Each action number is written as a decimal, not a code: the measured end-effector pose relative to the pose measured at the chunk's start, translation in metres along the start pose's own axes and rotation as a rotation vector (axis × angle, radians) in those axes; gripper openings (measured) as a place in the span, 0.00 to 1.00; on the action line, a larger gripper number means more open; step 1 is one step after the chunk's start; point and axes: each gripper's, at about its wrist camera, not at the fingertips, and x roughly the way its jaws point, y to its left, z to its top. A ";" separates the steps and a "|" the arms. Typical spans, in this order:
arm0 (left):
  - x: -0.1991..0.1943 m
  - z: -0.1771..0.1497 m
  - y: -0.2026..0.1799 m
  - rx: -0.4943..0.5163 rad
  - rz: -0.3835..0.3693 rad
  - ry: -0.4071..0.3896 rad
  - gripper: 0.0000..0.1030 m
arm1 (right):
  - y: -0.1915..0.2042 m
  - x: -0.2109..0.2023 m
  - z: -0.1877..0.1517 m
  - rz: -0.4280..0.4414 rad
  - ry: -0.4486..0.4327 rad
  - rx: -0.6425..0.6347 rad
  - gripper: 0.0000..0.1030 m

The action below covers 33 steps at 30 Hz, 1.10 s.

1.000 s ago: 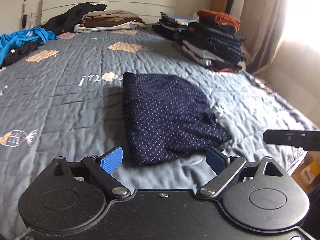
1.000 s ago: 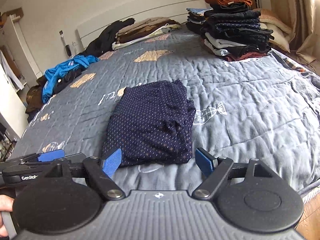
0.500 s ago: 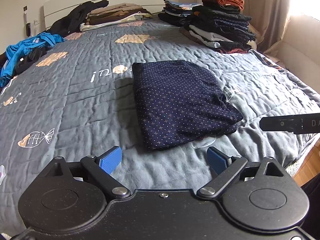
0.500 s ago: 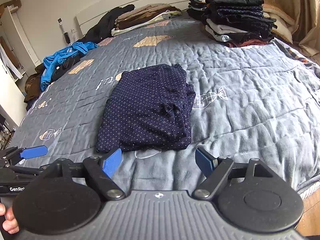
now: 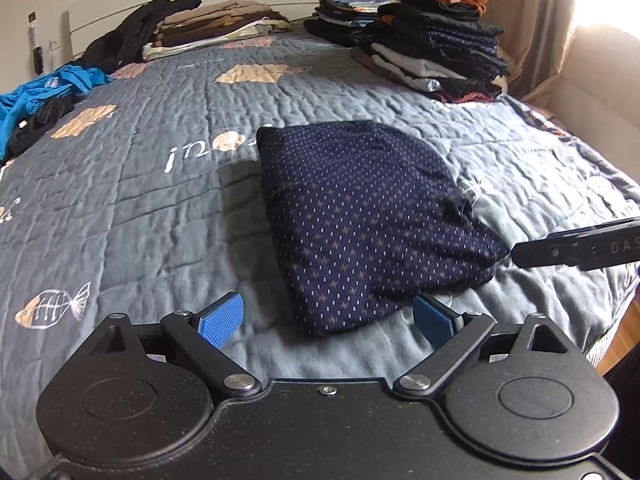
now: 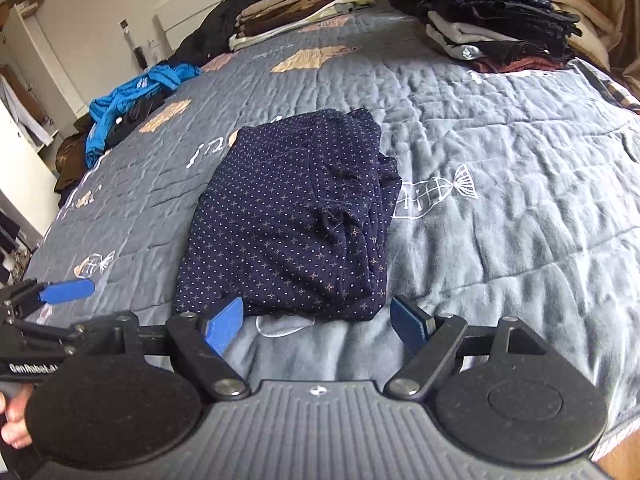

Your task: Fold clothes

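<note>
Here, your left gripper (image 5: 326, 320) has its jaws spread wide and holds nothing; the folded shirt (image 5: 368, 220) lies on the quilt (image 5: 160, 208) just ahead of them, its near edge reaching between the blue pads (image 5: 221, 318) without touching either. Your right gripper (image 6: 318, 322) is likewise wide apart and empty, with the shirt (image 6: 292, 220) straight ahead, its near hem lying just beyond the jaws' gap. Well past the shirt, ahead and to the right of both jaws, sits a tall stack (image 5: 436, 52) of folded clothes; far ahead sits a lower pile (image 5: 212, 28), and off to the left a blue garment (image 6: 136, 100) lies crumpled. Your hand (image 6: 12, 420) shows at the right view's lower left edge.
</note>
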 end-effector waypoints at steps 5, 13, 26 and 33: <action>0.012 0.017 0.026 0.011 -0.075 -0.035 0.91 | -0.010 0.016 0.018 0.023 0.028 -0.022 0.78; 0.056 0.050 0.090 -0.130 -0.327 -0.038 0.92 | -0.037 0.042 0.040 0.128 0.078 -0.005 0.78; 0.189 0.082 0.167 -0.403 -0.680 0.094 0.92 | -0.082 0.083 0.060 0.295 0.167 0.039 0.78; 0.245 0.084 0.171 -0.459 -0.765 0.148 0.92 | -0.095 0.089 0.054 0.295 0.183 0.045 0.78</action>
